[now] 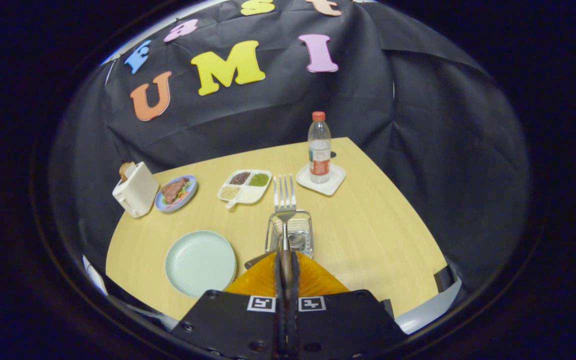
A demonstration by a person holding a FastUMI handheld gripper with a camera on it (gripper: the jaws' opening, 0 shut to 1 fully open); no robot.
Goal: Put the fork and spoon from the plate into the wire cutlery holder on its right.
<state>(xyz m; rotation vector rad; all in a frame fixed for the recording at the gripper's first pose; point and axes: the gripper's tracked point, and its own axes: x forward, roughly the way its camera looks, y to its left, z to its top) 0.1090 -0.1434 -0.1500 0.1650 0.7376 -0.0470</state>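
My gripper [286, 260] is shut on the handle of a metal fork [284, 197], whose tines point forward and away from me. The fork hangs above the wire cutlery holder [290, 234], which stands on the wooden table just ahead of the fingers. Something metallic lies inside the holder, and a brown handle [257, 260] sticks out of it at the near left; I cannot tell whether it is the spoon. A pale green plate [200, 262] sits to the left of the holder with nothing on it.
Beyond the holder stand a white divided tray of beans [244, 186] and a water bottle [319, 147] on a white coaster [321, 180]. At the far left are a blue plate of food [176, 192] and a cream toaster [135, 190]. The table edge [393, 200] curves round on the right.
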